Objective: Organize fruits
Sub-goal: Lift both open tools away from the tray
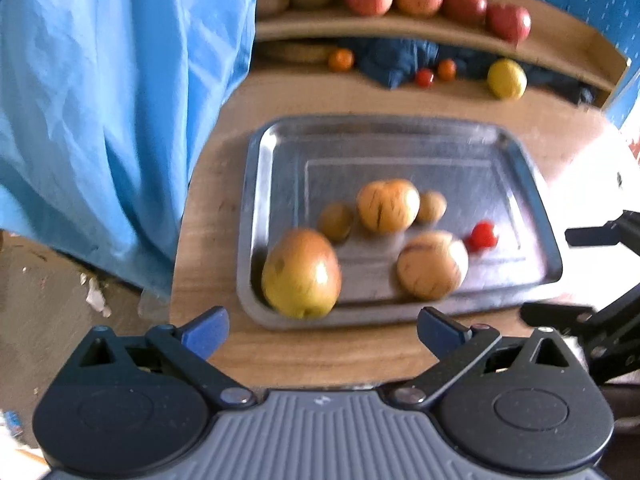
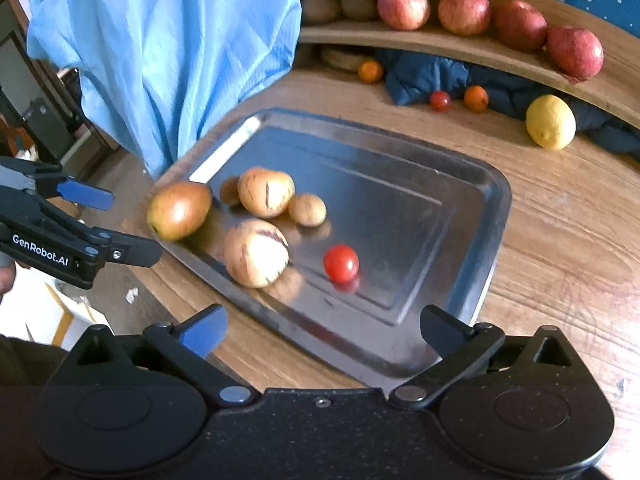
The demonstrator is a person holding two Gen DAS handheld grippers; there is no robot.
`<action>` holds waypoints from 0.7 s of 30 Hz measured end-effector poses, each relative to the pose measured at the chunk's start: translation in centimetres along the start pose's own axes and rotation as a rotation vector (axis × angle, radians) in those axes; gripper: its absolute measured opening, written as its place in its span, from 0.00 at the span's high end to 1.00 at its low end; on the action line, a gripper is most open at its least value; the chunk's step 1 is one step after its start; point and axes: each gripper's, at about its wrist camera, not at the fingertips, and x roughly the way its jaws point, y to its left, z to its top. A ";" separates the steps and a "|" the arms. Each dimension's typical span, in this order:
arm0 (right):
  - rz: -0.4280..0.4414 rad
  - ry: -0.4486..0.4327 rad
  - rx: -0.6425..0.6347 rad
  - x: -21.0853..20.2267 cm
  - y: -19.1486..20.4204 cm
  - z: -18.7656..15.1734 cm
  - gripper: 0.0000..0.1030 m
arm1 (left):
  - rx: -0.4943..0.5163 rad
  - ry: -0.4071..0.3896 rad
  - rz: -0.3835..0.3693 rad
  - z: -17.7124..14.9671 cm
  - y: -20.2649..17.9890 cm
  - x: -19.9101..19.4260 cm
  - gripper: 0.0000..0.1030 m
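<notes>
Left gripper [image 2: 120,226] jaws apart, empty, just beside the pear [image 2: 179,210] at the tray [image 2: 460,248] left corner. Striped fruits [image 2: 256,258] mid-tray, cherry tomato [image 2: 341,263] right of them. Right gripper [image 2: 323,330] spread wide, empty, over near rim.

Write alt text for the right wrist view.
An open right gripper hovers over a metal tray holding a cherry tomato, a pear and four tan fruits. The open left gripper is at left; apples line a shelf behind.
</notes>
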 end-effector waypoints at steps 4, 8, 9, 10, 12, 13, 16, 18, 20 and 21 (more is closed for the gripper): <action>-0.049 0.011 0.018 -0.4 -0.6 -0.4 0.01 | 0.019 0.066 0.062 -0.3 0.0 0.8 0.01; -0.103 0.012 0.051 -0.8 -1.7 -0.7 0.01 | 0.036 0.101 0.086 -0.3 -0.1 1.0 0.01; -0.114 0.010 0.062 -0.9 -2.0 -0.8 0.01 | 0.045 0.104 0.091 -0.2 -0.2 1.1 0.01; -0.124 0.008 0.072 -1.0 -2.3 -0.9 0.01 | 0.055 0.103 0.094 -0.1 -0.4 1.0 0.01; -0.142 0.002 0.092 -1.2 -2.8 -1.0 0.01 | 0.079 0.091 0.097 0.3 -1.0 0.8 0.01; -0.149 -0.001 0.100 -1.3 -3.1 -1.0 0.01 | 0.091 0.085 0.097 0.4 -1.2 0.6 0.01; -0.164 -0.011 0.116 -1.4 -3.6 -0.9 0.01 | 0.113 0.071 0.100 1.0 -1.7 0.4 0.01; -0.168 -0.019 0.123 -1.5 -3.8 -0.9 0.01 | 0.120 0.064 0.101 1.4 -1.9 0.3 0.01; -0.173 -0.022 0.131 -1.5 -3.9 -0.9 0.01 | 0.129 0.056 0.103 1.9 -1.9 0.3 0.01; -0.177 -0.022 0.134 -1.5 -4.0 -0.8 0.01 | 0.134 0.053 0.104 2.1 -2.0 0.3 0.01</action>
